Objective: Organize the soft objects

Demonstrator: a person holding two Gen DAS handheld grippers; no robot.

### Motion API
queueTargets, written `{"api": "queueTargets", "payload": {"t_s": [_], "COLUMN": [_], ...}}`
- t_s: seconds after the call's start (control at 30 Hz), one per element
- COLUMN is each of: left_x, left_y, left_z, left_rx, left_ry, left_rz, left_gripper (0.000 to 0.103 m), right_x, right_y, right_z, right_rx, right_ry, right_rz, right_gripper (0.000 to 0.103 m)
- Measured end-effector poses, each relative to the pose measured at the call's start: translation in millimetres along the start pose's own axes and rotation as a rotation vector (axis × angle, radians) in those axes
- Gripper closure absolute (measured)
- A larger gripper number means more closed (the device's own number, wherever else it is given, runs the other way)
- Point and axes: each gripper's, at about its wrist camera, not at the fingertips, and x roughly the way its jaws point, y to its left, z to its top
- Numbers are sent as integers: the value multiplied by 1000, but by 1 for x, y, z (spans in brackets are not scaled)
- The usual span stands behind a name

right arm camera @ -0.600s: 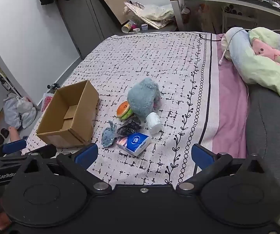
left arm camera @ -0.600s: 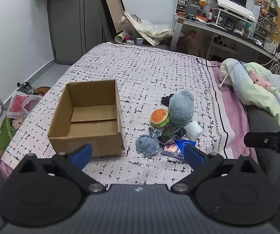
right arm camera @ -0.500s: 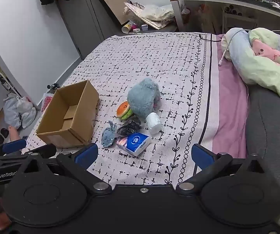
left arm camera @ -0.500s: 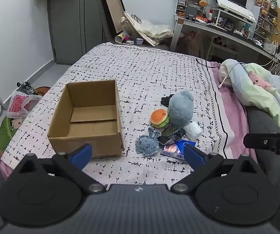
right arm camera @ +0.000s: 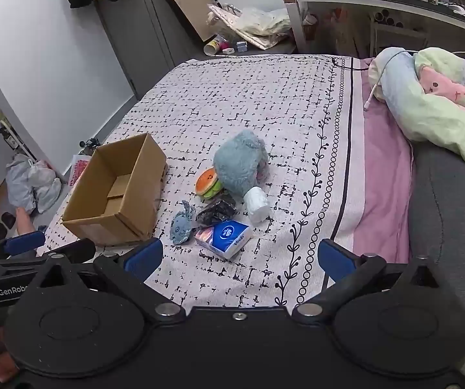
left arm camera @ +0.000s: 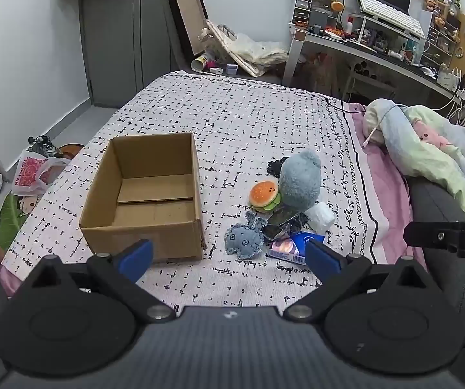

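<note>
Left gripper [left arm camera: 227, 256] and right gripper [right arm camera: 237, 257], jaws released and empty, above the bed [right arm camera: 264, 97]; soft toys [right arm camera: 238, 162] clustered beside the open cardboard box [left arm camera: 141, 227].

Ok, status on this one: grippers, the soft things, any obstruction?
Left gripper and right gripper open, empty. Soft-toy pile beside brown cardboard box, untouched. Nothing in the way.
</note>
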Motion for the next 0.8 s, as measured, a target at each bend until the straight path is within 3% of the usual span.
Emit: {"api": "queueTargets", "payload": {"t_s": [0.8], "left_x": [0], "left_y": [-2], "left_z": [-2], "left_rx": [2], "left_ry": [-4], "left_rz": [2], "left_gripper": [4], "right_x": [0], "right_y": [1], "right_z": [-1], "right_rx": [-3], "right_ry": [-2], "right_rz": [2], "right_gripper": [0]}}
